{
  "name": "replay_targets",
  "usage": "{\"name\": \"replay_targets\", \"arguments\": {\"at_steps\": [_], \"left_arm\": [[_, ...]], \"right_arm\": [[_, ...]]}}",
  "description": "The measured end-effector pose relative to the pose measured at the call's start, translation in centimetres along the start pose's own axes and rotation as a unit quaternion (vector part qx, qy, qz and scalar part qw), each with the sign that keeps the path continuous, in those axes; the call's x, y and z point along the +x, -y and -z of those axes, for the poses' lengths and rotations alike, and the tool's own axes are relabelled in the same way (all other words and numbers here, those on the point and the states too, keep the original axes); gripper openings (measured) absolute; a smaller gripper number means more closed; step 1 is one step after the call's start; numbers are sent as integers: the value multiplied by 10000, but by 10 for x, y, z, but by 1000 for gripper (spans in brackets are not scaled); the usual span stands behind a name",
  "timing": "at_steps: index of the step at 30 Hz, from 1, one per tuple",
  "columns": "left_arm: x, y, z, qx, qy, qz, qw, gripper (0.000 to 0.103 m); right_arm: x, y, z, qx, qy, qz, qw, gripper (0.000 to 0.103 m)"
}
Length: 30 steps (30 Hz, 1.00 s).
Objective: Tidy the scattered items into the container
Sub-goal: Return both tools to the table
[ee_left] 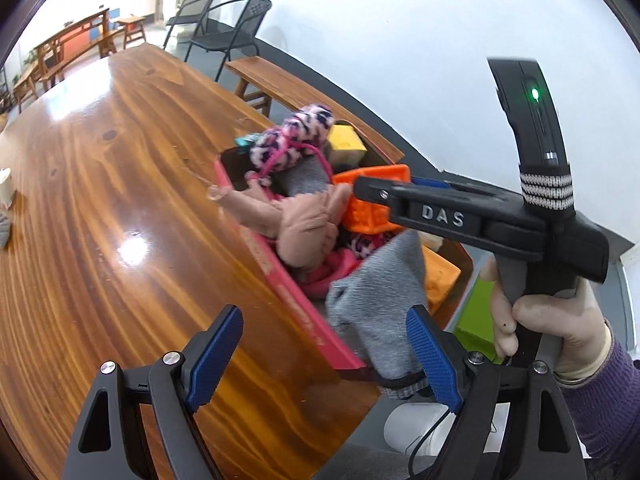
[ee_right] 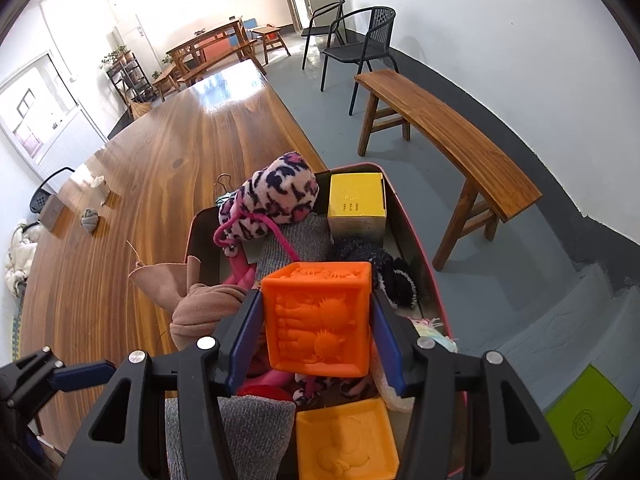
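Observation:
A pink-rimmed container [ee_left: 296, 312] [ee_right: 434, 292] sits at the wooden table's edge, full of items: a pink leopard fleece [ee_left: 296, 136] [ee_right: 280, 196], a tan cloth [ee_left: 308, 224] [ee_right: 192, 296], a grey sock [ee_left: 376, 300] [ee_right: 256, 428], a yellow box [ee_right: 356, 200] and a light orange cube [ee_right: 348, 440]. My right gripper [ee_right: 316, 332] is shut on an orange embossed cube [ee_right: 320, 316] [ee_left: 368, 208] and holds it over the container. My left gripper [ee_left: 324, 356] is open and empty, just in front of the container's near end, by the grey sock.
The wooden table [ee_left: 120, 184] stretches left and away. A small grey bundle [ee_right: 90, 218] and other small items lie far off on it. A wooden bench [ee_right: 440, 132] and black chairs [ee_right: 360, 40] stand beside the table. A green box [ee_right: 588, 420] lies on the floor.

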<state>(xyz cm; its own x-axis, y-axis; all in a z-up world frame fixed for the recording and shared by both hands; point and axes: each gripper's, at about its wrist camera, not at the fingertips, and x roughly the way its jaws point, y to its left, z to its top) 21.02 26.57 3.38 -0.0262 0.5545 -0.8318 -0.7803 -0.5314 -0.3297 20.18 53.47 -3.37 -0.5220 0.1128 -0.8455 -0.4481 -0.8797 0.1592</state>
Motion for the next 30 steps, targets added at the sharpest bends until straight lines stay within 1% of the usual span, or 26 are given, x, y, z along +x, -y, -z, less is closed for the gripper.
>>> {"name": "replay_targets", "arguments": {"at_steps": [4,5,7,8,9,10,12,17,20,23,26,28,30], "left_arm": [[-8,-16,-1,-155,69,-47,9998,85],[-4,-21,-4,-200,79,-61,9997,85],[-7,-34,-4,-334,122,-92,9993,86],[-10,-39,-3,-391,147,-112,9991,95],[-13,-47,-3,-487,209,-156,9985,101],[-16,-53,-3,-550,272,-190,9979,102],[-22,-65,-2,-667,328,-240,9969,102],[-34,-106,0,-1076,495,-490,9917,102],[-42,-134,3,-1376,592,-696,9863,102],[-50,-165,7,-1666,640,-832,9804,102],[-60,-199,11,-1987,664,-1144,9711,102],[-67,-224,14,-2239,718,-1320,9630,102],[-73,-244,16,-2400,771,-1445,9569,102]], "right_arm": [[3,-2,0,-18,0,61,10000,58],[3,0,-1,18,3,64,10000,59],[7,2,-2,146,-119,91,9998,60],[9,5,-3,231,-238,30,9994,62],[11,8,-2,373,-341,-48,9987,63],[10,11,-2,507,-369,-105,9980,63],[3,13,-3,632,-279,-92,9976,63],[-28,1,-18,690,256,130,9972,63],[-46,-19,-32,572,575,121,9966,63],[-54,-46,-44,422,720,-58,9965,63],[-51,-80,-51,169,747,-277,9967,63],[-42,-103,-53,28,676,-388,9970,63],[-29,-123,-54,-31,561,-522,9971,63]]}}
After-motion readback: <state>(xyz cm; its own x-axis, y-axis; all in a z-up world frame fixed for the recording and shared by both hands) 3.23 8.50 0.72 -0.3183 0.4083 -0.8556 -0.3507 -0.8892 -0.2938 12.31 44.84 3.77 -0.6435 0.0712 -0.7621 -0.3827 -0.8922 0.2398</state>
